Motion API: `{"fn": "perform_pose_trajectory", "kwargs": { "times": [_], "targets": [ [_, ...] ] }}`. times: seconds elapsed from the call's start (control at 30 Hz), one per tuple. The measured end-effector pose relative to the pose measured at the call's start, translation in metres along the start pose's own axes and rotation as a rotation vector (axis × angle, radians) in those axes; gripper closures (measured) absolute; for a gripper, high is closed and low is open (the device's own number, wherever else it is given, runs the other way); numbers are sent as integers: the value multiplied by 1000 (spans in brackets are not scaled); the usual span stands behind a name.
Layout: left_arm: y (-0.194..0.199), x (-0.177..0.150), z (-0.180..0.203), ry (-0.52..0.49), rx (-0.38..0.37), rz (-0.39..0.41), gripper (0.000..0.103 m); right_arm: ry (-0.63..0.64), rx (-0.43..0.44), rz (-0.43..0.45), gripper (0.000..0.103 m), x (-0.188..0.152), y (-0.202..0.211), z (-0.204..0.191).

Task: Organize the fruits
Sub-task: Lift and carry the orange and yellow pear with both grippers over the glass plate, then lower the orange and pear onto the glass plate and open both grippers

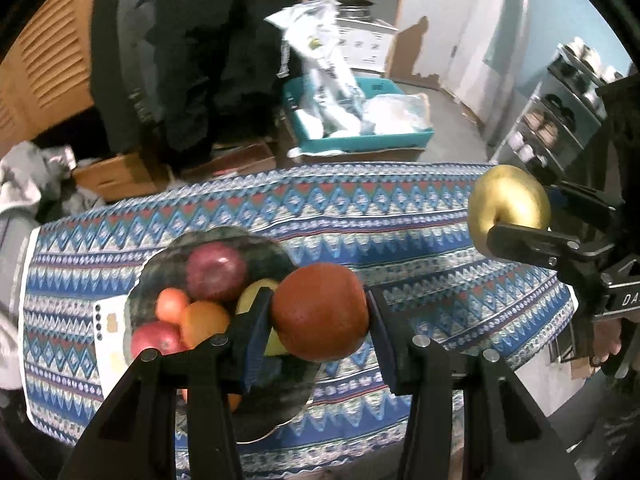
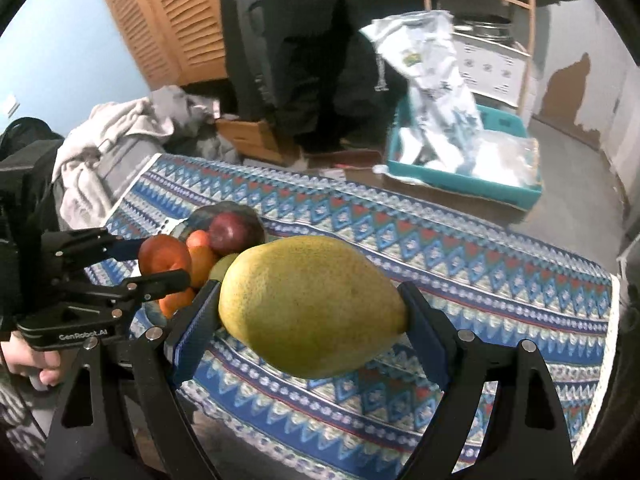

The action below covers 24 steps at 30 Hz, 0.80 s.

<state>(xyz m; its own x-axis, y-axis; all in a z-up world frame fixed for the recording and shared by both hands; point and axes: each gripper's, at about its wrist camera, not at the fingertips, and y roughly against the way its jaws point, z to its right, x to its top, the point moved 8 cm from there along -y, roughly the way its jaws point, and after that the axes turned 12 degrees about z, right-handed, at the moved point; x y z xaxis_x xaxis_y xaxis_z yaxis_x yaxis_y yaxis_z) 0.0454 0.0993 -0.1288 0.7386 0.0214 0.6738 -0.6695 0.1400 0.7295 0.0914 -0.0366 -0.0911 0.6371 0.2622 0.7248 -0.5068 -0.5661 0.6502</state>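
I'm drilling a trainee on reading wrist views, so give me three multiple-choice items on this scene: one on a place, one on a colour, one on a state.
1. Where is the dark bowl?
A. On the patterned cloth
B. On the floor
C. In the teal box

2. What colour is the fruit in the right gripper?
A. Purple
B. Yellow-green
C. White

3. How is the left gripper?
A. Wide open, holding nothing
B. Out of sight
C. Shut on an orange-red fruit

Key: 1 A, cloth shows all around the bowl. 2 B, the large yellow-green fruit sits between the jaws. 3 C, both jaws press the fruit's sides.
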Motion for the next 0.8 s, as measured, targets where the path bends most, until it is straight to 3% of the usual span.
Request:
{"fn": "perform_pose_trajectory", "kwargs": {
  "times": [0.4,0.8],
  "targets": [
    [1,-26,-74,125,66,-36,55,34,84,-65,16,3,-53,-59],
    [-15,-61,-121,204,107,-133,55,22,164,-222,16,-36,-112,-107]
  ]
}}
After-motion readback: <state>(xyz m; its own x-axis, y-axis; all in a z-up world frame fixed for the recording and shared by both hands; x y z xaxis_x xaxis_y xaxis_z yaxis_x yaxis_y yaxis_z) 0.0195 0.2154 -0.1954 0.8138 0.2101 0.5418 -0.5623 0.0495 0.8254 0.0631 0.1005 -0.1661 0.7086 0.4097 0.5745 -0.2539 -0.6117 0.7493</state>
